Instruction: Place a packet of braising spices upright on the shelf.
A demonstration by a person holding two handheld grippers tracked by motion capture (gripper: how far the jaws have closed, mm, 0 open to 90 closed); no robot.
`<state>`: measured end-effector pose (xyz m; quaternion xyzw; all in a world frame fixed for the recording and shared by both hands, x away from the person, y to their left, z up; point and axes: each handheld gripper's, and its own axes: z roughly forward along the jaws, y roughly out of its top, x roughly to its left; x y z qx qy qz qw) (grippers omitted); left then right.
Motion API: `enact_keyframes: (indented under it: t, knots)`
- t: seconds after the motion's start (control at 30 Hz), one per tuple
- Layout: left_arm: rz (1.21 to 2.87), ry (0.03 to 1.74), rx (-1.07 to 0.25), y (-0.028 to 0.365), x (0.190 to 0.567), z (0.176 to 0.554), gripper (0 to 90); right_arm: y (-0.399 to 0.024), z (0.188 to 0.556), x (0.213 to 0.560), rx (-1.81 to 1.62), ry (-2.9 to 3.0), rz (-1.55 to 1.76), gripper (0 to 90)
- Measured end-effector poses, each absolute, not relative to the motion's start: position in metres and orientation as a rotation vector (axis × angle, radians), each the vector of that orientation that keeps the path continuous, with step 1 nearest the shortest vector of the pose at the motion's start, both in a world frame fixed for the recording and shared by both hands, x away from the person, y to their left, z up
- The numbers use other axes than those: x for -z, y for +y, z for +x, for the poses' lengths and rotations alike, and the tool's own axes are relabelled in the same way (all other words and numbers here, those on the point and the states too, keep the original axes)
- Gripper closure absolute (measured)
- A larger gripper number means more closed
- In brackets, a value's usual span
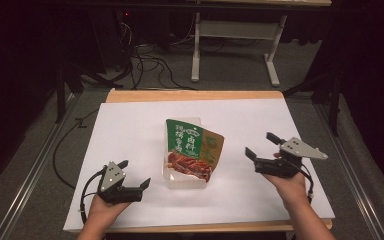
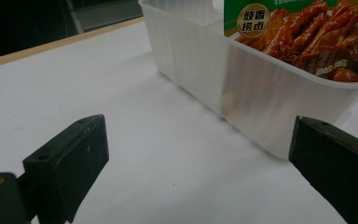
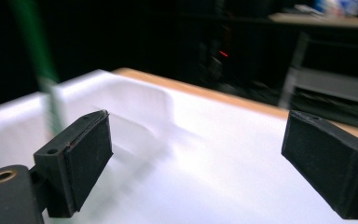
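— What do we have at the left?

— Our left tool (image 1: 136,173) sits low over the white surface (image 1: 130,130), near its front edge. Its jaws are spread wide with nothing between them. In the left gripper view we look along those jaws straight at the near wall of the clear plastic tub (image 2: 242,88), which stands a little ahead of them, not touching.

— And in the middle?

— The tub (image 1: 186,181) stands on the surface between our two hands, and a snack packet (image 1: 192,147) lies in it. The packet is green at the top, with a picture of glazed reddish-brown meat lower down, and its far end leans over the tub's back rim. In the left gripper view we see the packet (image 2: 307,32) resting just inside the tub's wall.

— What about the right?

— Our right tool (image 1: 261,145) is off to the right of the tub, apart from it, jaws pointing toward the far left. They are spread and hold nothing. The right gripper view is blurred; there we make out the tub (image 3: 135,107) beyond the left jaw and a green streak that we take for the packet's edge (image 3: 39,56).
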<state>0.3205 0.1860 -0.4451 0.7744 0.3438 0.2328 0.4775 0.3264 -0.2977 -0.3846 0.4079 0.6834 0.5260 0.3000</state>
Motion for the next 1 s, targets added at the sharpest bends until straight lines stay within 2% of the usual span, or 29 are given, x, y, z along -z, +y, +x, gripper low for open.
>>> enact_keyframes:
  t: [0.2, 0.3, 0.57, 1.0]
  knots:
    - [1.911, 0.846, -0.546, 0.184, 0.449, 0.324, 5.2, -0.362, 0.305, 0.426, -1.332, 1.712, 1.238, 12.2]
    - [1.916, 0.854, -0.534, 0.182, 0.451, 0.326, 5.2, -0.376, 0.304, 0.434, -1.332, 1.705, 1.302, 12.6]
    - [1.932, 0.865, -0.528, 0.180, 0.454, 0.326, 5.1, -0.356, 0.311, 0.437, -1.317, 1.805, 1.215, 9.4]
    - [1.889, 0.876, -0.532, 0.187, 0.450, 0.325, 2.1, -0.352, 0.312, 0.435, -1.340, 1.810, 1.211, 1.2]
